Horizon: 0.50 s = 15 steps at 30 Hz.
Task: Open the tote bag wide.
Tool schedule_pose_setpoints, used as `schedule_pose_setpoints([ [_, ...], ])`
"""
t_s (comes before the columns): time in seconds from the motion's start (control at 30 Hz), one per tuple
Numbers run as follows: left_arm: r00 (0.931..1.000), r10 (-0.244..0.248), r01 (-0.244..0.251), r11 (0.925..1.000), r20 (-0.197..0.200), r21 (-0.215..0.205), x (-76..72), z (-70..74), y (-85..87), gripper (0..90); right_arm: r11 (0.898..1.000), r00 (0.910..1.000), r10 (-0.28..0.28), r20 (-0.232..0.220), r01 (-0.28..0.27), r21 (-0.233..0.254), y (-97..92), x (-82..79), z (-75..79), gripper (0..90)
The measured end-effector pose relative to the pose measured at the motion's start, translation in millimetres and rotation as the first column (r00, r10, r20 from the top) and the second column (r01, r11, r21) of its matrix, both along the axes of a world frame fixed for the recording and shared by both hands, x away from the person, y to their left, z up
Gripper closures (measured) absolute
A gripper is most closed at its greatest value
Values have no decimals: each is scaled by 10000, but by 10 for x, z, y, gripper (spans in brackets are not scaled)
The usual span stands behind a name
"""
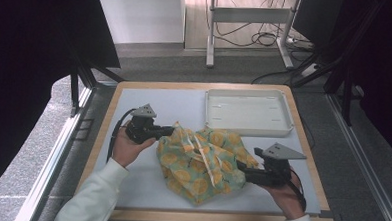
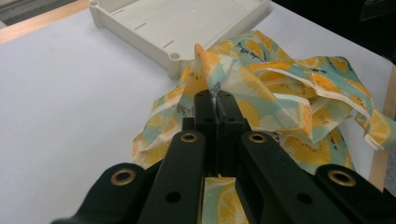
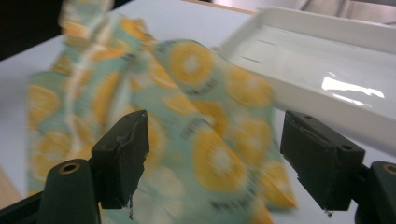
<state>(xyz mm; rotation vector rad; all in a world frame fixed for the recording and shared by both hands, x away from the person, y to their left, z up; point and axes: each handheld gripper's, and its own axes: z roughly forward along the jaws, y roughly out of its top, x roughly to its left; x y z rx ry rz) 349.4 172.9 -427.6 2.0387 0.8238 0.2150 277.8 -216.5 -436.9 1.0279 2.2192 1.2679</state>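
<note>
Left tongs [image 2: 215,100] pinch crumpled lemon-print cloth [image 1: 201,163] (soft folds); right tongs [image 3: 212,158] spread, unclamped.

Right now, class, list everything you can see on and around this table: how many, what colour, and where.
cloth: one, pale green with yellow-orange citrus slices, crumpled in the middle of the table
tray: one, white, shallow, empty, at the far right of the table, behind the cloth
mat: one, light grey-blue, covering the table top
table: one, light wood edge
desk frame: one, white metal, on the floor beyond the table, with cables beside it
left gripper: one, black, shut on a fold of the cloth at its left edge
right gripper: one, black, jaws wide open, at the cloth's right edge
hands: two, in white sleeves, at the near edge
</note>
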Motion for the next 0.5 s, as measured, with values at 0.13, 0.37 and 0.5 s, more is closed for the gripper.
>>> schedule_pose_setpoints([
  [0.13, 10000, 36, -36, 10000, -91, 27, 6, -9, -9, 900, 9988, 9989, 479, 8, -479, -37, 162, 32, 46, 234],
  [0.37, 9999, 45, -45, 10000, -120, 28, 17, -11, -28, 900, 9938, 9938, 1106, -125, -1107, -118, 460, 143, 74, 234],
  [0.5, 9999, 20, -20, 10000, -157, 3, 22, -19, -42, 900, 9915, 9915, 1287, -211, -1291, -189, 597, 209, 81, 248],
])
